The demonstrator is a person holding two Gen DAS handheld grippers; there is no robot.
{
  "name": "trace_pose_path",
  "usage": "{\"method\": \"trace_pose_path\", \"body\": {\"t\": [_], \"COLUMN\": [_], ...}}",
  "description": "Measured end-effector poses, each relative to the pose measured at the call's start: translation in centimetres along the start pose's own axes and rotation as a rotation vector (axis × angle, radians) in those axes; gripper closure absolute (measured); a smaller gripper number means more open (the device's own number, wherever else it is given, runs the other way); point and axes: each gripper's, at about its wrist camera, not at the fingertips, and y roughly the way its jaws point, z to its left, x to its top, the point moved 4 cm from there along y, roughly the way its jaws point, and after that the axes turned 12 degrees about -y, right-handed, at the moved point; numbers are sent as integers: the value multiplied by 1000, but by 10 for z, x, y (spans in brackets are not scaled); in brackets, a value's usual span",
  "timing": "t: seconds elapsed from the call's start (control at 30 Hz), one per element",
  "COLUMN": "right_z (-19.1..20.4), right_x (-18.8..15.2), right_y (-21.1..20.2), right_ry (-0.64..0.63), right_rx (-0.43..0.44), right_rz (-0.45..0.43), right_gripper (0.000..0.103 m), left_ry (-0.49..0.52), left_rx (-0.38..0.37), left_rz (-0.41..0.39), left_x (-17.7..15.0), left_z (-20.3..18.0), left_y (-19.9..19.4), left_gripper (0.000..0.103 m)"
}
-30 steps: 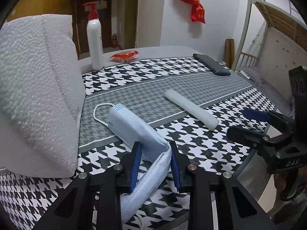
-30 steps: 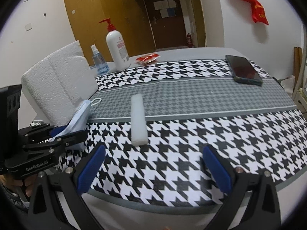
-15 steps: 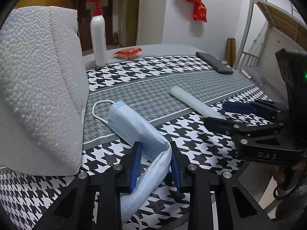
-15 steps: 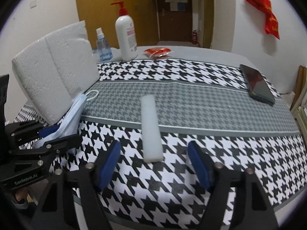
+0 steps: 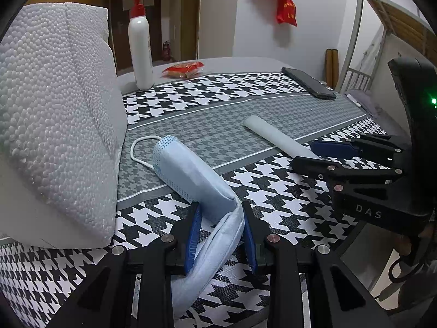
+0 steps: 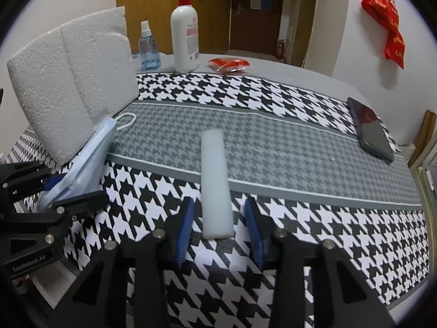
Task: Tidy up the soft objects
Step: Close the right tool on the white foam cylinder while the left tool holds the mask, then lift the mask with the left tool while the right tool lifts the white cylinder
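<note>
My left gripper (image 5: 220, 218) is shut on a light blue face mask (image 5: 188, 175), pinched in a fold, its far end and ear loop lying on the houndstooth table cloth (image 5: 245, 95). The mask also shows in the right wrist view (image 6: 90, 161). A white foam strip (image 6: 215, 180) lies lengthwise on the cloth. My right gripper (image 6: 220, 216) is open with its near end between the pads, small gaps on both sides. In the left wrist view the strip (image 5: 275, 136) runs into the right gripper (image 5: 308, 154).
A large white styrofoam block (image 5: 54, 125) stands at the left beside the mask. A pump bottle (image 6: 185, 32), a small spray bottle (image 6: 148, 47) and a red packet (image 6: 229, 64) are at the back. A black phone (image 6: 371, 131) lies at the right.
My right gripper moved forward and narrowed, so its pads now straddle the near end of the foam strip. My left gripper keeps its hold on the mask and shifted closer to the styrofoam block.
</note>
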Motion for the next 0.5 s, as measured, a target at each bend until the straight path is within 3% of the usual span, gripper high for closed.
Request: {"method": "trace_pose_path", "body": {"t": [0.5], "right_z": [-1], "right_x": [0], "right_y": [0], "right_ry": [11], "right_rx": [-1], "right_rz": [0], "right_gripper": [61], "left_ry": [3], "left_rx": [5], "left_rz": [-1], "left_x": [0], "left_z": [-1], "left_y": [1], "left_gripper": [72]}}
